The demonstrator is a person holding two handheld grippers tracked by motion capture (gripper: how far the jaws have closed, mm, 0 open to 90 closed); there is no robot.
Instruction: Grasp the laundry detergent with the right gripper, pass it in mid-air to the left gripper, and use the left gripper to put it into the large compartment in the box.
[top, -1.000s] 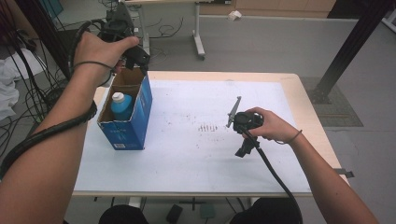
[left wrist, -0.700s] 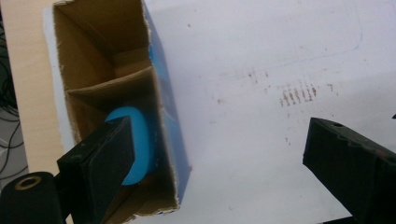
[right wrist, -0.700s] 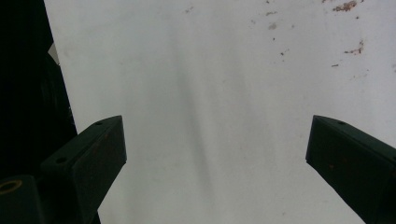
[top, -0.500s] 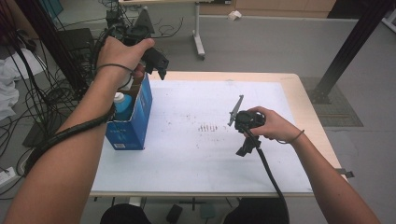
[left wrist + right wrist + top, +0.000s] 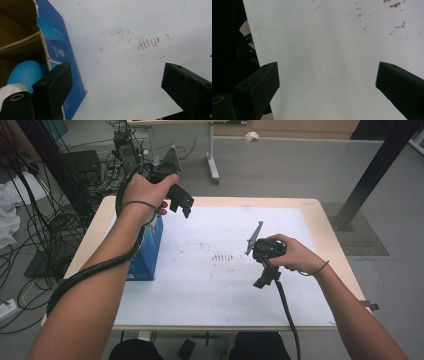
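Note:
A blue cardboard box (image 5: 150, 255) stands open-topped at the table's left, and my forearm lies across most of it. In the left gripper view its blue wall (image 5: 57, 50) is at the left, with a blue round-topped bottle (image 5: 25, 73) inside. My left gripper (image 5: 181, 207) hangs in the air just right of the box's far corner. Its jaws (image 5: 116, 75) are open and have just been closing slightly, with nothing between them. My right gripper (image 5: 262, 279) rests low over the white sheet at centre right, jaws (image 5: 327, 75) open and empty.
A white sheet (image 5: 225, 295) covers the wooden table, with brown marks (image 5: 222, 256) near its middle. Cables and black gear crowd the floor at the left (image 5: 45, 220). A black post (image 5: 372, 170) stands beyond the right corner.
My left hand has moved right and down from above the box's opening to just past its far right corner. The forearm now covers the box. The right hand has stayed put.

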